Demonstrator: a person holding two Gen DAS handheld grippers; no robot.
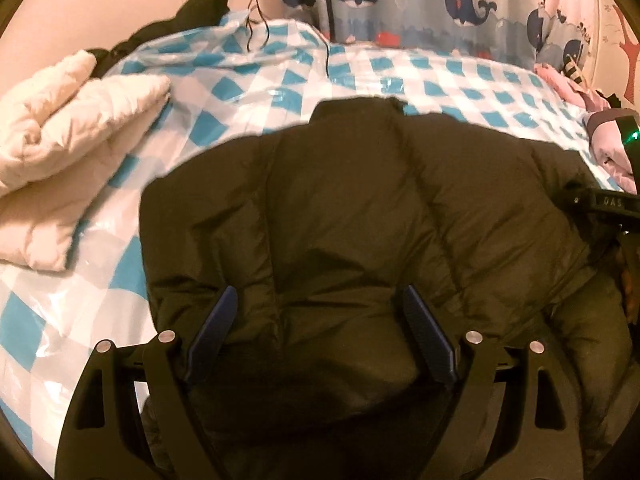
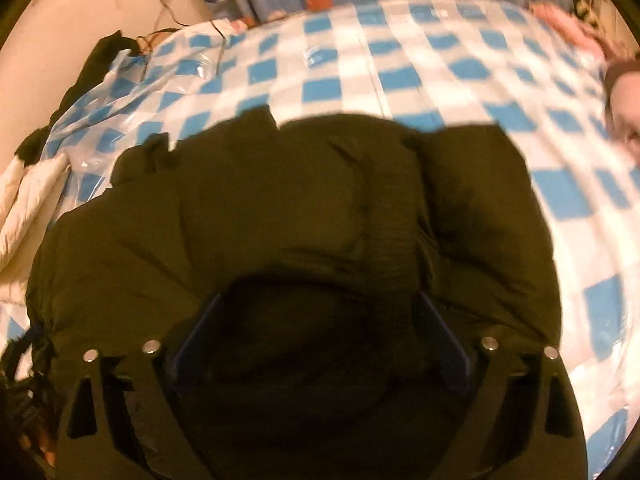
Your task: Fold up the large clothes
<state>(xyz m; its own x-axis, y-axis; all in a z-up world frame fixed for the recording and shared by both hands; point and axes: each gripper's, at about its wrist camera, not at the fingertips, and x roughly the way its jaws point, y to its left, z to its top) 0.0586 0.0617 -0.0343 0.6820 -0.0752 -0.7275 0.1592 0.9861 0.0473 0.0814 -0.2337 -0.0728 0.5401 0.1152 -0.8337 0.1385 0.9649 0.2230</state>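
Spread over the near part of the bed (image 1: 392, 76): the jacket (image 1: 360, 208), collar toward the far edge. Above its near end, side by side: left gripper (image 1: 320, 336) over the left part, right gripper (image 2: 320, 344) over the right part, both wide, padding bulging up between the fingers. At the bed's left edge, just beside the jacket: a folded quilt (image 1: 68, 136). Behind it, in the far left corner: another garment (image 1: 192, 12). Across that corner: cables (image 1: 256, 12). Along the far edge: a curtain (image 1: 440, 4). At the right edge: bundled clothes (image 1: 576, 88).
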